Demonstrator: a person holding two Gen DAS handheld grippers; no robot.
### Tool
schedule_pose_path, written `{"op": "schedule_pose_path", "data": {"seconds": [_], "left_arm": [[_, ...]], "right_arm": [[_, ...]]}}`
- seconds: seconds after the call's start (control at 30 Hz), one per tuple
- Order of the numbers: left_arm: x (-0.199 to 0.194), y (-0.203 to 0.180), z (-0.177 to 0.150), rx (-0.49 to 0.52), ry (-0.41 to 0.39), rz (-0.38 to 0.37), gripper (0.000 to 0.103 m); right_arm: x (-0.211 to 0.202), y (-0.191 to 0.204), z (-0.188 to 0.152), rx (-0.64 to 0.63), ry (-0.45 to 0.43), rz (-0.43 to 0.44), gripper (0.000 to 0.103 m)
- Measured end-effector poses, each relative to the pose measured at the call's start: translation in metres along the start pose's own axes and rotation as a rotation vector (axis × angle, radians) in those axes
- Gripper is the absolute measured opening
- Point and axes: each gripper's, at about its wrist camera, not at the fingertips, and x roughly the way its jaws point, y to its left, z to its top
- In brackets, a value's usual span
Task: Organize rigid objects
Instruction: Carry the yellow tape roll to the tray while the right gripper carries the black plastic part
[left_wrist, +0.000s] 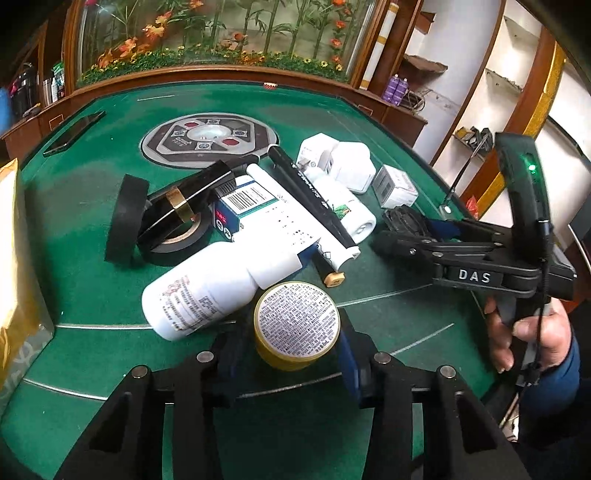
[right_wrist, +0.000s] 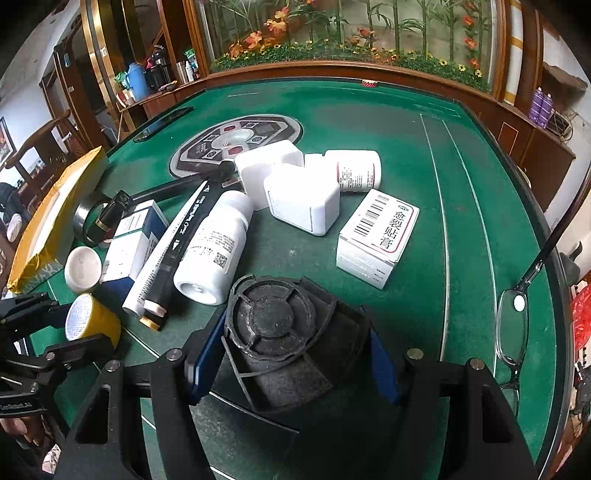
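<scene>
Nearest the left wrist camera, the left gripper (left_wrist: 297, 345) has its jaws set on either side of a small yellow tin (left_wrist: 296, 325) with a printed silver lid. The blue pad on the right appears to touch the tin's wall; the left pad is hidden behind the tin, so I cannot tell whether the grip is firm. The tin stands on the green felt table (left_wrist: 92, 258), just in front of a tipped white bottle (left_wrist: 207, 291). Beyond that bottle lies the heap: a black marker (left_wrist: 314, 195), black tape rolls (left_wrist: 127, 218) to its left, white cubes (left_wrist: 351, 164) behind. To do this step well, I would squeeze until both pads seat on the tin's wall below the lid, then lift straight up, since the white bottle lies just beside and could roll if nudged.

Closest to the right wrist camera, the right gripper (right_wrist: 291, 365) is clamped on a black ribbed cap-like part (right_wrist: 273, 325), both blue pads pressing its sides. Taking that part as the landmark, the yellow tin (right_wrist: 92, 321) sits to its left between the left gripper's fingers (right_wrist: 74, 347), a printed white box (right_wrist: 380, 236) lies beyond to the right, and spectacles (right_wrist: 511, 332) rest well to the right. Holding this hand level seems wise while the other one secures the tin.
</scene>
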Motion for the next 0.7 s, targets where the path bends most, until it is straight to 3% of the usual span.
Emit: {"op": "schedule_pose_path", "data": {"seconds": [0.17, 0.37, 0.7], "left_arm": [[-0.017, 0.004, 0.0, -0.012, -0.035, -0.012, 0.045], [-0.046, 0.021, 0.0, -0.058, -0.108, 0.001, 0.045], [-0.106, 0.066, -0.01, -0.161, -0.238, 0.088, 0.045]], "right_arm": [[-0.014, -0.002, -0.003, 0.024, -0.039, 0.044, 0.068], [-0.029, 0.022, 0.001, -0.028, -0.072, 0.108, 0.068], [-0.034, 0.114, 0.035, -0.192, -0.08, 0.262, 0.068]]}}
